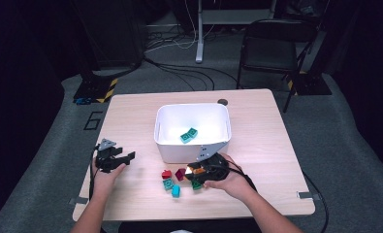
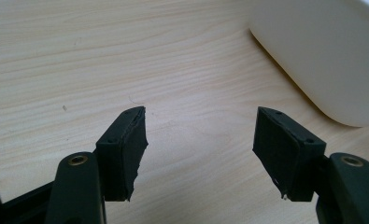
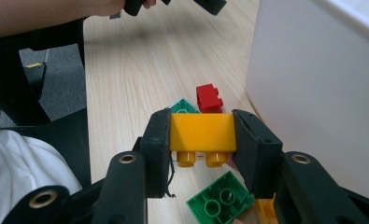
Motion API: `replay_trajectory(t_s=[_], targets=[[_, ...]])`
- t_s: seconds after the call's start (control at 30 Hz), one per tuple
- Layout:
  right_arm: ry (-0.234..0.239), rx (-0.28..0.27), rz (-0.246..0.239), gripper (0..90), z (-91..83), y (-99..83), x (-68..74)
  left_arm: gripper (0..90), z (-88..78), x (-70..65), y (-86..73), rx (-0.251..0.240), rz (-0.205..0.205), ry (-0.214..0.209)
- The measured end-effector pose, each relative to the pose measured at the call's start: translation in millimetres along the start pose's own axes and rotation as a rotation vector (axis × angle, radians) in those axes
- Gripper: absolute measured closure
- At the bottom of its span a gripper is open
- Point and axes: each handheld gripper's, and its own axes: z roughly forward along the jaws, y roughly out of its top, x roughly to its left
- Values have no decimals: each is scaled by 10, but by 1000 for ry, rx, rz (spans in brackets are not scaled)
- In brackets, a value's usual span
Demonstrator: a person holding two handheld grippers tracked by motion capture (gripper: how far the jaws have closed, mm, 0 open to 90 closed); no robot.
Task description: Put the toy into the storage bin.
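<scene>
Black, matte pads of the right gripper (image 3: 202,135) clench a glossy yellow brick (image 3: 202,132) by its two ends, its round studs pointing down, raised above the table. Below it lies a green brick (image 3: 219,201) turned hollow side up, its ring-shaped tubes showing; beyond it sit a second green brick (image 3: 182,106) and a small red brick (image 3: 208,98), both resting on the pale wood-grain table (image 3: 140,70). Just to the right rises the smooth outer wall of the white bin (image 3: 313,93).

From the high view, the right gripper (image 1: 199,171) hangs close to the near side of the rounded rectangular bin (image 1: 166,127), which holds a teal brick (image 1: 189,135). A red, a dark red, a teal and a light blue brick (image 1: 176,191) lie scattered close together just left of the gripper.

Well apart, the left gripper (image 2: 200,140) hangs released, its flat pads spread wide over bare wood, the bin's curved corner near its right pad.
</scene>
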Motion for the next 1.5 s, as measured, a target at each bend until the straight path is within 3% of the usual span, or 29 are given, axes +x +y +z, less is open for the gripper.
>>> replay_trajectory(t_s=[0.47,0.93,1.5], targets=[[-5,-26,-5,586,-248,308,-41,345,3,0,0,-2,0,-1],[-43,-64,-19,586,-429,598,-166,345,-1,7,2,3,-2,-6],[-68,-86,-6,586,-396,936,-419,346,-2,19,2,1,-8,-10]])
